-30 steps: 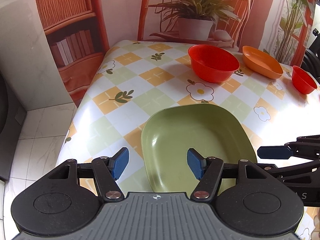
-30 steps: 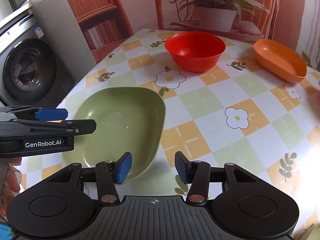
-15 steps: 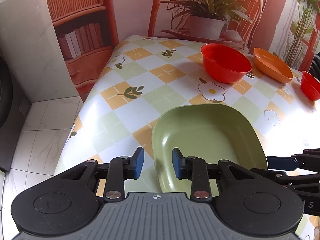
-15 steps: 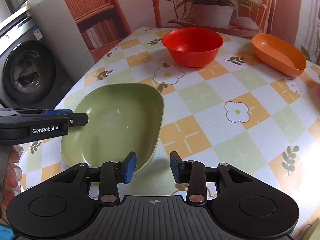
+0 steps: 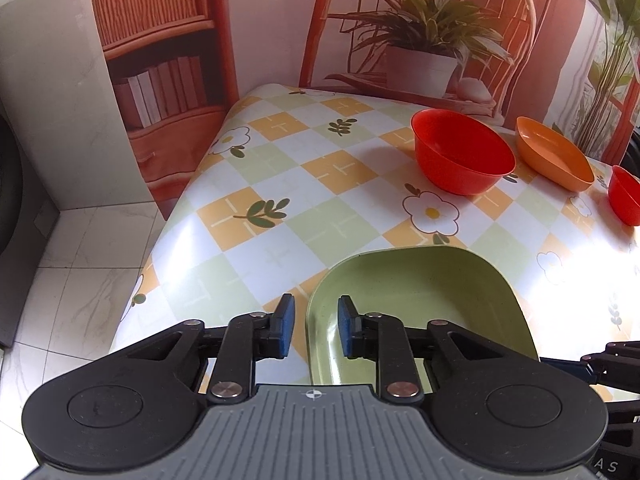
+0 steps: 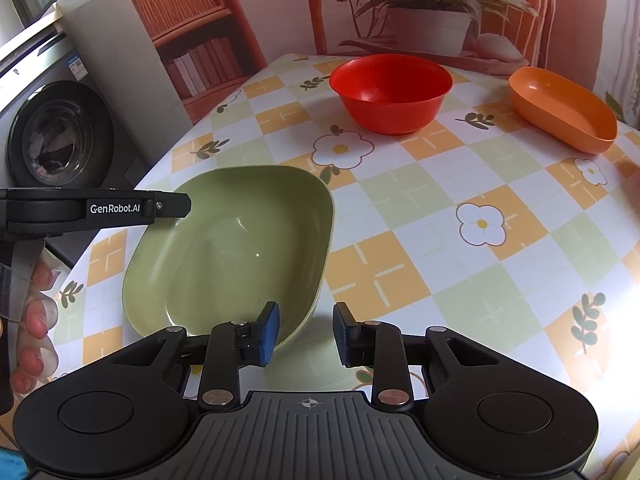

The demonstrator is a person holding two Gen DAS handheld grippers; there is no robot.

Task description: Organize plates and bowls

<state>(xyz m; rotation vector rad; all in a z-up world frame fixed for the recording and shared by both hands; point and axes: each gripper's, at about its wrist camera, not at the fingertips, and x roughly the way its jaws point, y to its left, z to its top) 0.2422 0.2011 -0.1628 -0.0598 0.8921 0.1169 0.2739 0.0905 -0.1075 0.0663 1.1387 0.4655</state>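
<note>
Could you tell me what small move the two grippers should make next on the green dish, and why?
Probably close both a little further. The left gripper straddles the left rim of the green dish, and the right gripper straddles its near right rim, yet gaps still show beside the blue pads, so neither seems to clamp it firmly enough to lift.

left gripper [image 5: 312, 330] jaws narrower than a second ago — straddling the green plate [image 5: 420, 304] rim, right gripper [image 6: 306, 332] narrower too — plate unmoved
</note>
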